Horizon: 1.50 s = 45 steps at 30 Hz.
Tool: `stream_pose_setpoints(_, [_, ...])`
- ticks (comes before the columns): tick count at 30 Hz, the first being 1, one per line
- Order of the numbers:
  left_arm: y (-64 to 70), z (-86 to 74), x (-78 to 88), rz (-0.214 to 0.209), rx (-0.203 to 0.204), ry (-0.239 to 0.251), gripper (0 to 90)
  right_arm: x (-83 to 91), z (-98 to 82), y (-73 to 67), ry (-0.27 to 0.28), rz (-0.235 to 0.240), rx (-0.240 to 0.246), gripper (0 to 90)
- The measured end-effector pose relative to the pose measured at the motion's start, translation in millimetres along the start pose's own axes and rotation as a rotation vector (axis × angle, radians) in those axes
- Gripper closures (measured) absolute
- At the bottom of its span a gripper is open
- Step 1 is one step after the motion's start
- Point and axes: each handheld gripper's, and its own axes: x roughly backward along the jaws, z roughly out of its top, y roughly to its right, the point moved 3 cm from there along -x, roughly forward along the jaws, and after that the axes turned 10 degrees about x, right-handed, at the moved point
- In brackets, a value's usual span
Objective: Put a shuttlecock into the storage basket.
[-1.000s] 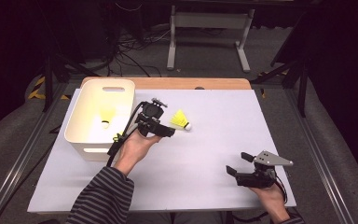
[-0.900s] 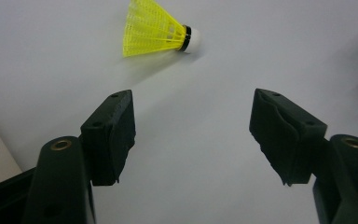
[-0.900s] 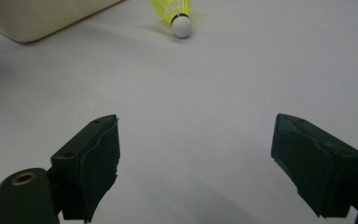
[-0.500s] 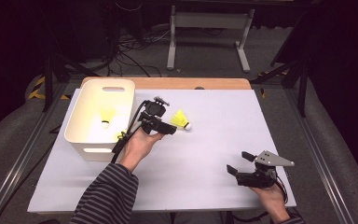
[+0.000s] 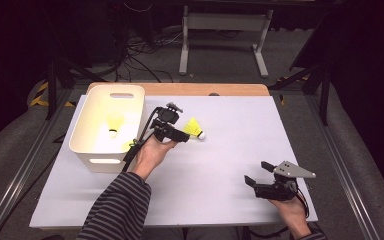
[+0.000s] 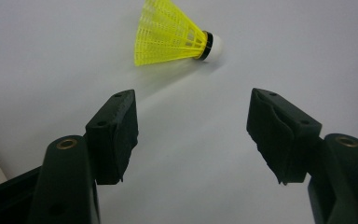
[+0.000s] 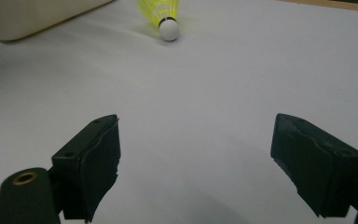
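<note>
A yellow shuttlecock (image 5: 194, 128) with a white cork lies on its side on the white table sheet (image 5: 220, 150), right of the bin. My left gripper (image 5: 182, 135) points at it from the left. In the left gripper view the shuttlecock (image 6: 172, 32) lies just beyond the left gripper (image 6: 193, 126). Its jaws are open and have just been closing a little, with nothing between them. My right gripper (image 5: 255, 172) rests open near the front right of the sheet. In the right gripper view the shuttlecock (image 7: 165, 14) lies far ahead of the empty right gripper (image 7: 196, 154).
A white plastic bin (image 5: 105, 162) stands at the left of the table with another yellow shuttlecock (image 5: 112, 125) inside. Its corner (image 7: 28, 14) appears in the right gripper view. A wooden strip (image 5: 180, 89) runs along the far edge. Metal rails flank the table.
The left gripper has edged slightly to the right, toward the shuttlecock. The right gripper and the shuttlecock have stayed in place.
</note>
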Motion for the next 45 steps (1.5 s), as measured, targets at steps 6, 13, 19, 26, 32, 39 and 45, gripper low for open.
stream_pose_setpoints(6, [-4.0,7.2,-1.4,-0.006,0.010,0.014,36.9,-1.0,-0.5,-0.3,-0.006,0.001,0.003,16.3])
stream_pose_setpoints(13, [-7.3,10.9,-12.3,-0.003,0.024,0.001,37.1,-1.2,-0.7,-0.2,-0.006,0.005,-0.001,16.3])
stream_pose_setpoints(19, [-9.4,13.0,-18.4,-0.009,0.044,0.000,37.0,-1.6,-1.0,-0.5,-0.012,0.009,-0.001,16.3])
stream_pose_setpoints(26, [-15.0,15.6,-24.1,-0.011,0.057,0.002,36.2,-1.3,-1.2,0.3,-0.011,0.007,-0.013,16.1])
stream_pose_setpoints(32, [-18.0,17.4,-29.3,-0.011,0.070,0.002,35.4,-1.9,-1.2,-0.7,-0.014,0.015,-0.005,16.2])
stream_pose_setpoints(39, [-17.1,24.0,-35.5,-0.027,0.075,0.010,33.6,-2.4,-1.1,-1.4,-0.015,0.019,-0.001,16.2])
stream_pose_setpoints(45, [-19.5,29.9,-41.1,-0.023,0.078,0.010,34.4,-2.9,-1.5,-1.9,-0.024,0.024,-0.002,16.2])
